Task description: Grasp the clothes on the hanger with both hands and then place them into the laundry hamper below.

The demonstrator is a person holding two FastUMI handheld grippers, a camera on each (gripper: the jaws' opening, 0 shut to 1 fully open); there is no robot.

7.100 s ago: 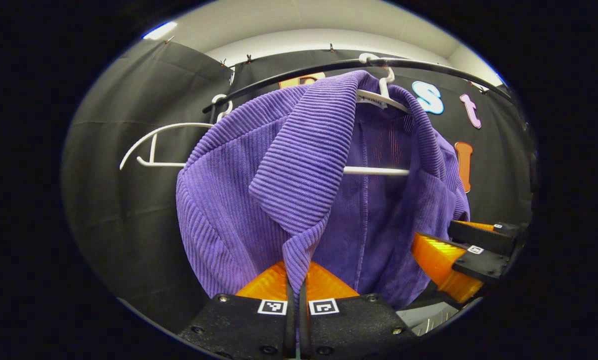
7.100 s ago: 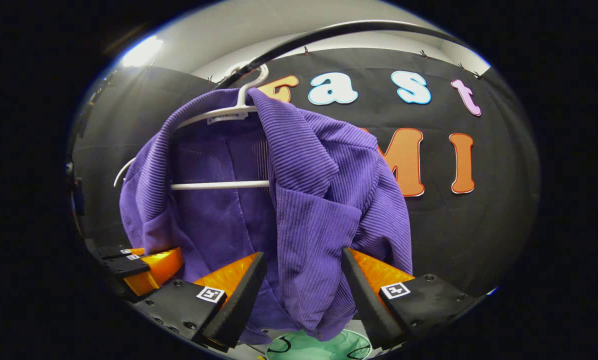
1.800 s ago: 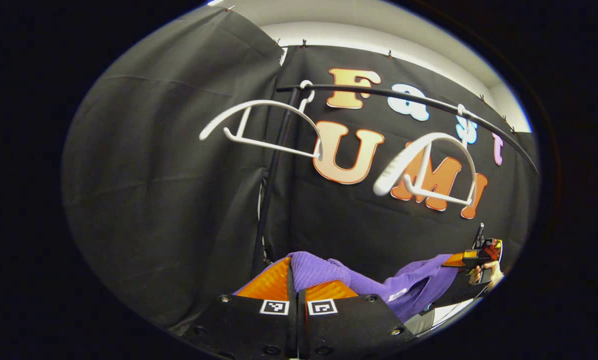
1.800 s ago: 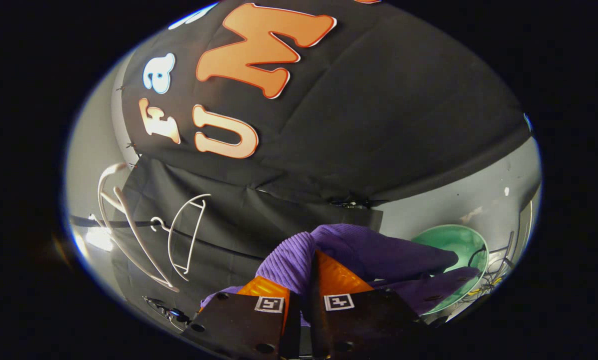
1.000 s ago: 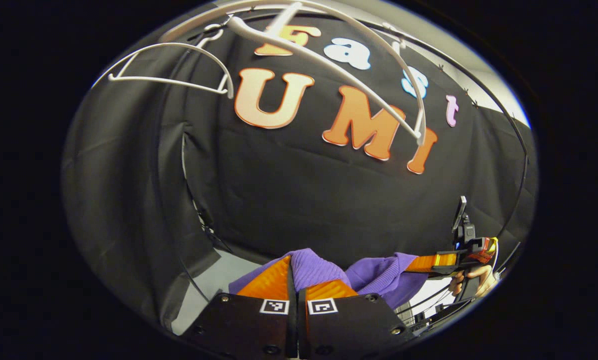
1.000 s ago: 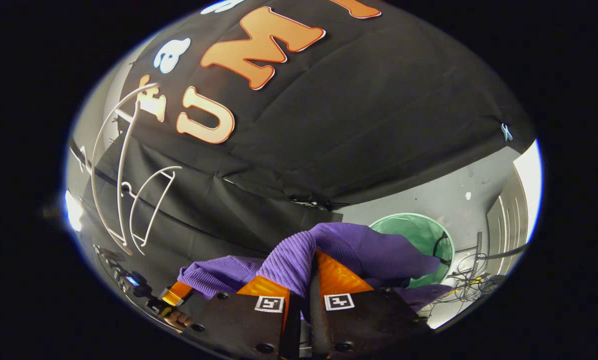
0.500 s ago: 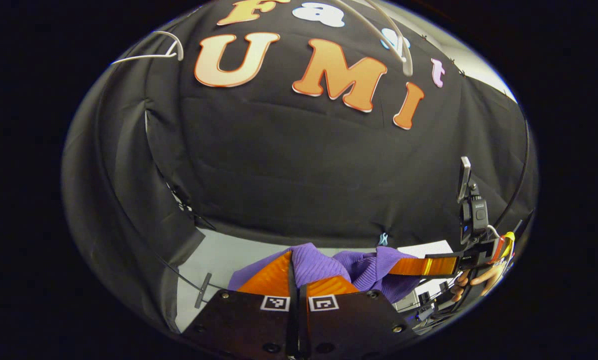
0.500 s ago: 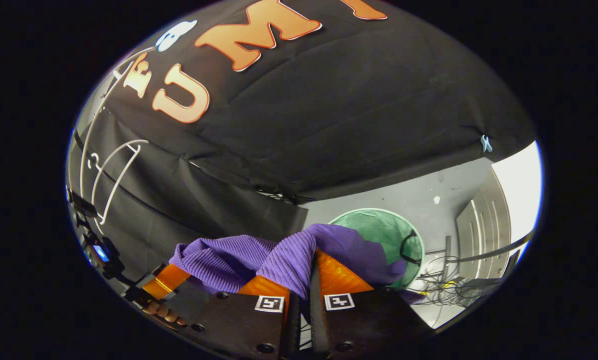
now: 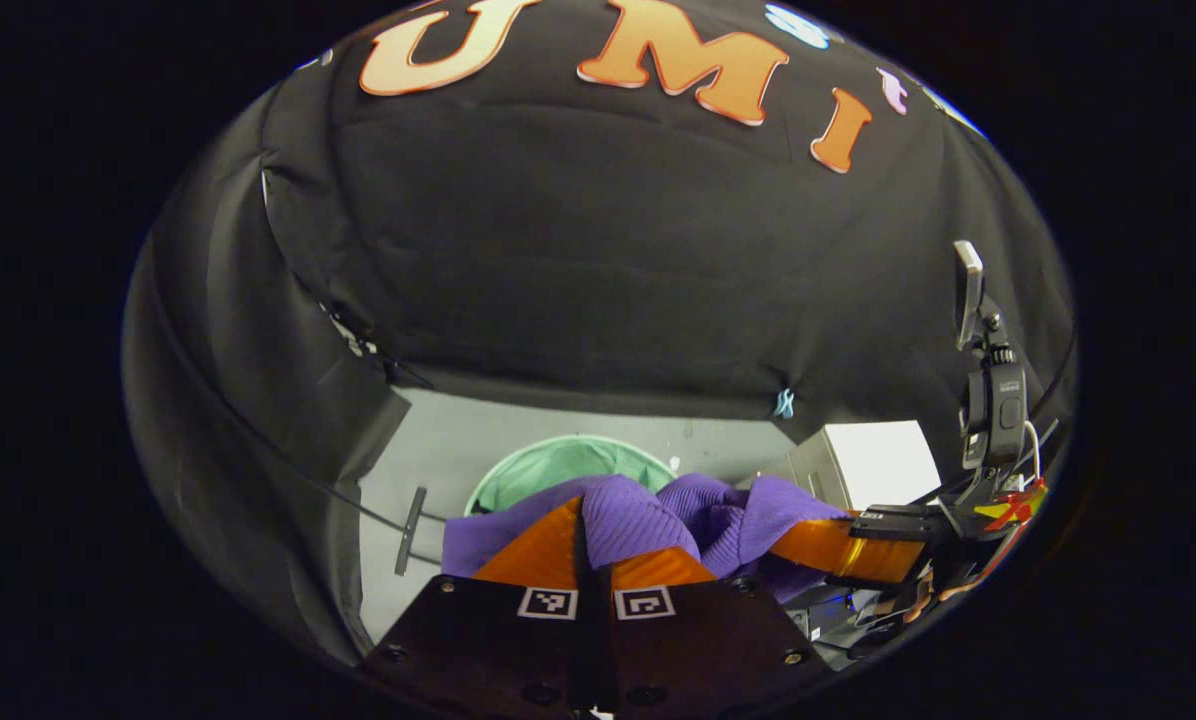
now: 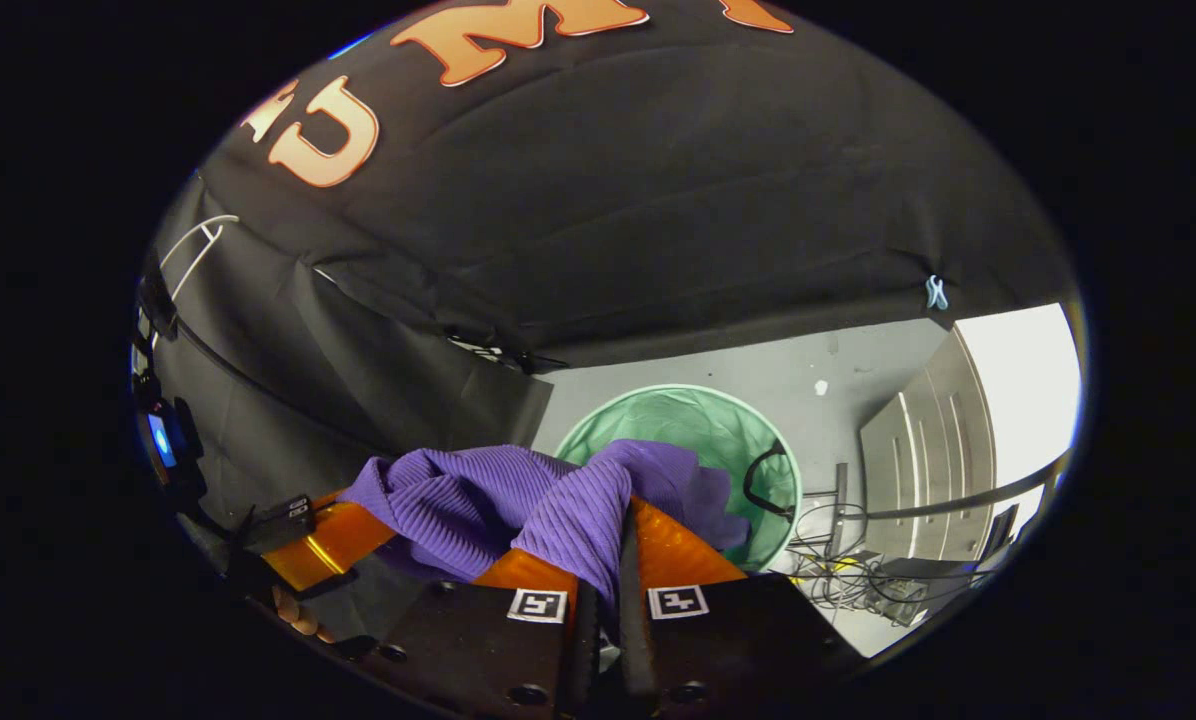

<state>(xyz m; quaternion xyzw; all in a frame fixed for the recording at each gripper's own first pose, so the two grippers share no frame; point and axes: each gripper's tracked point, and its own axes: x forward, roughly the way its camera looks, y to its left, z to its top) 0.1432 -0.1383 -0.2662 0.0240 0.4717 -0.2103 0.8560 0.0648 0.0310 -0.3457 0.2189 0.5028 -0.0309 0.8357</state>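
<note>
Both grippers were clamped on the purple garment: the left gripper pinched one fold, the right gripper another. The cloth hung bunched between them above the green hamper, which stood on the floor.

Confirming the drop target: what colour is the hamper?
Green; the hamper shows best in the right gripper view.

A black cloth wall hangs at the back, and its lower edge stops above a grey floor. A small blue clip holds the cloth. To the right stands a pale cabinet, perhaps metal, with tangled cables near it.
</note>
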